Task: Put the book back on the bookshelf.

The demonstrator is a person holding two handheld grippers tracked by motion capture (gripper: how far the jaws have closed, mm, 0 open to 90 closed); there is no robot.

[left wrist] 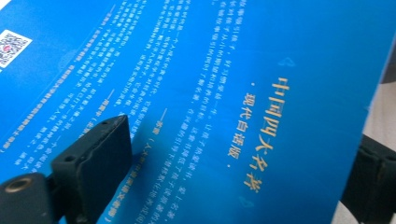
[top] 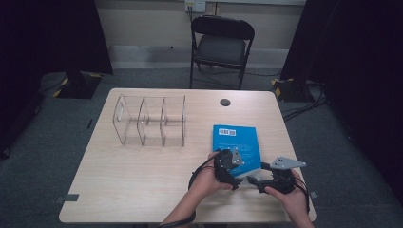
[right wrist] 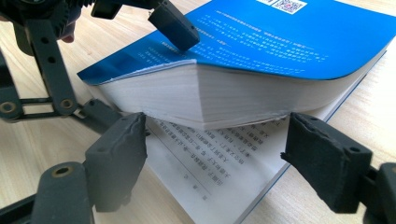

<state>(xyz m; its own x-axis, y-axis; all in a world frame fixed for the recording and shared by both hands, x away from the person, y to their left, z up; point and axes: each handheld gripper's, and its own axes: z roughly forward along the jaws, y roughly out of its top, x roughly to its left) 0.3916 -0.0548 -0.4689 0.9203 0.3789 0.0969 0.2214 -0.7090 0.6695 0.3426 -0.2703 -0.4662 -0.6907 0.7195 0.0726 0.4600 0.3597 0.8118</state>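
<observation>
Lifting the blue book (right wrist: 289,51) off its bottom cover seems the step in hand, at the table's (top: 142,190) near right edge. Right gripper (right wrist: 215,154) waits wide open, empty, at the page block; next it must slide under. Left gripper (top: 227,167) grasps the raised corner. Beyond stands a clear organizer (top: 149,121).

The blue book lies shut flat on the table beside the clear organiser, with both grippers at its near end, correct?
Not shut: the blue book is lifted open, most pages raised off a printed page, as the right gripper view shows. It does lie beside the clear organiser, with both grippers at its near end.
</observation>
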